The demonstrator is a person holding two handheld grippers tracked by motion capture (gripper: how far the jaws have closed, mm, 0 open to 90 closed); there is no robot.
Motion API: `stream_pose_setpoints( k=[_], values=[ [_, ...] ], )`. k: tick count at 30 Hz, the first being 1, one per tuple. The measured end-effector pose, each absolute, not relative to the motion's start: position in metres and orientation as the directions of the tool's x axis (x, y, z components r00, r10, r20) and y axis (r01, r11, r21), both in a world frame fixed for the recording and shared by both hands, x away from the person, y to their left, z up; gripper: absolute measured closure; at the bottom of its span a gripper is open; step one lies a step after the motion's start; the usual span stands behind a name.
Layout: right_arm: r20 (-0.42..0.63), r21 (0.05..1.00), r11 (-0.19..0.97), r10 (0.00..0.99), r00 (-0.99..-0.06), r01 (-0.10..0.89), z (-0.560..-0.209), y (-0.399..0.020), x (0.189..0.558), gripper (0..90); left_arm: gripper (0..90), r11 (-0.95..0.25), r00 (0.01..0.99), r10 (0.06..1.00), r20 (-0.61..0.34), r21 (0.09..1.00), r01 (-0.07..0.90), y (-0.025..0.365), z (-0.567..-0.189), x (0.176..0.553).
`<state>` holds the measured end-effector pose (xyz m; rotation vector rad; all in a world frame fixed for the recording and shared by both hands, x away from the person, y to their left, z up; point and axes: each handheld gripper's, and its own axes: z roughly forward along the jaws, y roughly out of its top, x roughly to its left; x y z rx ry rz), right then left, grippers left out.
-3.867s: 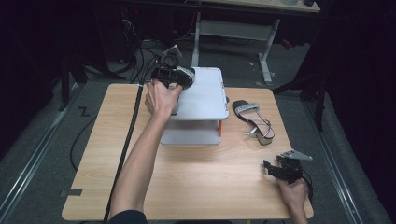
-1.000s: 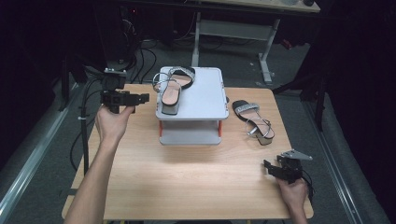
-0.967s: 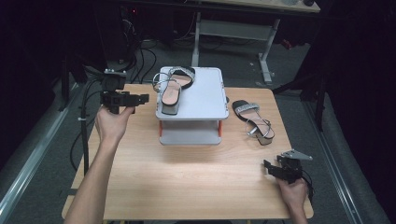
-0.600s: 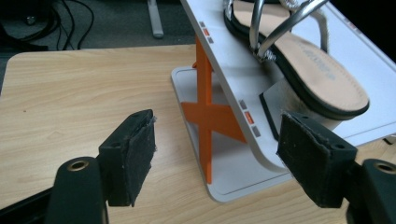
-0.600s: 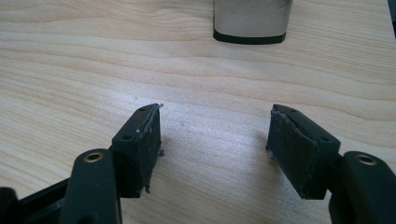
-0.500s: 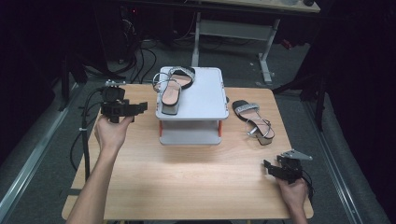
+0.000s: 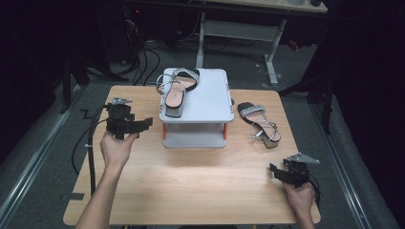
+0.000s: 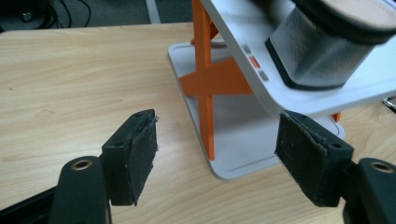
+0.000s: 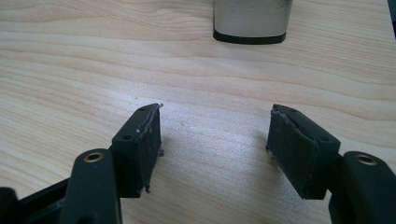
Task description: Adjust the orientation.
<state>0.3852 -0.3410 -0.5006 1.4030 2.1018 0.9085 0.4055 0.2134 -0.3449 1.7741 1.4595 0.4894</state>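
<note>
A wooden table [image 7: 191, 181] stands on grey floor [image 7: 43, 157]; cables [image 7: 143, 57] trail behind it.

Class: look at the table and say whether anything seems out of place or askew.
One sandal sits on the white stand, its heel at the front edge; its mate lies on the table beside the stand, so the pair is split.

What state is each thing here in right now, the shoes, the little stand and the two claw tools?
Sandal on stand: upright on the top shelf, near its left edge.
Sandal on table: upright on the wood, right of the stand, untouched.
Stand: upright on the table, lower shelf bare.
Left gripper: open, nothing between its jaws, which have just been closing a little; pointed at the stand.
Right gripper: open, holding nothing, low over the table.
</note>
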Motion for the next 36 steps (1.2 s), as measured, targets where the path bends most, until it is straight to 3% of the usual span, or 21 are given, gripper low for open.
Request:
stream_pose_setpoints(
  k=[23, 29, 36],
  values=[
    [-0.009, 0.733, 0.264, 0.926, -0.379, 0.627, -0.501, -0.341, 0.385, 35.2, 29.5, -0.041, 0.236, 0.957, -0.168, 0.729, 0.683, 0.202, -0.43, 0.389],
    [-0.009, 0.732, 0.262, 0.926, -0.376, 0.629, -0.501, -0.341, 0.385, 35.2, 29.3, -0.067, 0.202, 0.972, -0.118, 0.685, 0.725, 0.193, -0.47, 0.391],
    [-0.01, 0.732, 0.264, 0.926, -0.378, 0.628, -0.501, -0.341, 0.385, 34.7, 28.4, -0.08, 0.167, 0.984, -0.059, 0.696, 0.714, 0.192, -0.499, 0.39]
  ],
)
